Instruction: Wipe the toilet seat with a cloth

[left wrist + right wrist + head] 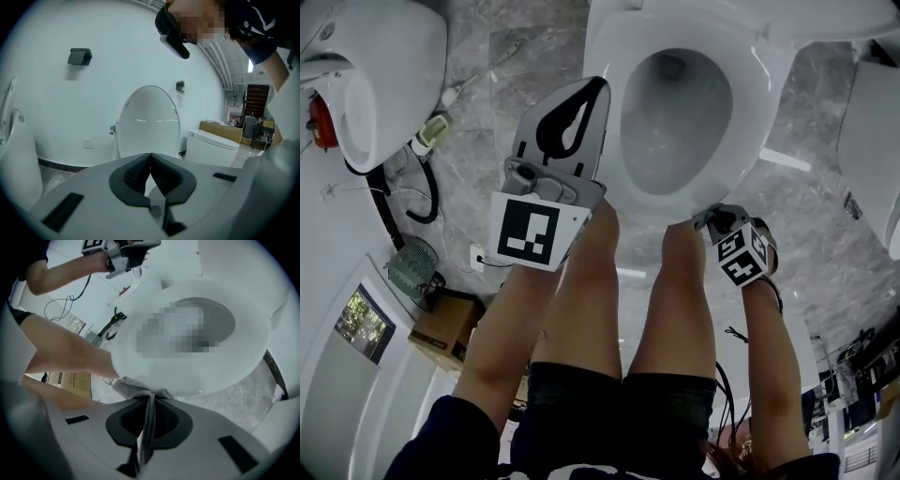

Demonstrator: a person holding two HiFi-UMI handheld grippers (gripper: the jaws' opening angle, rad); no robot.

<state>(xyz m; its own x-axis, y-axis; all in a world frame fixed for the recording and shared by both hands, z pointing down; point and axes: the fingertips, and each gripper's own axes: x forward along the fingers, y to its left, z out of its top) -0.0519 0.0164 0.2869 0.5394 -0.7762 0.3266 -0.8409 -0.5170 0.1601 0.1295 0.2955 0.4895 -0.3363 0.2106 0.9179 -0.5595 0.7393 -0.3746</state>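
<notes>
Head view, seat: the white seat (761, 112) lies flat around the bowl (675, 112), with its front edge toward the person's knees, so the whole ring is open to wiping.
Head view, left claw: the left claw (596, 92) hangs above the seat's left side and does not touch it. It is probably parked there to keep clear of the working side.
Head view, right claw: the right claw (715, 219) sits low at the seat's front rim, which is probably where the wiping is being done. The cloth cannot be made out here.
Left gripper view, left claw: the left claw (150, 157) has its jaws closed together with nothing between them. It points at the raised lid (149, 119), not at the seat.
Right gripper view, right claw: the right claw (147, 401) is clamped on the cloth (136, 387), a firm pinch suited to dragging it along the rim.
Right gripper view, cloth: grey and knitted. A narrow band runs down between the jaws, and a bunched fold spreads past the tips against the front edge of the seat (255, 350).
Right gripper view, seat: glossy, smooth and white, with no marks visible.
</notes>
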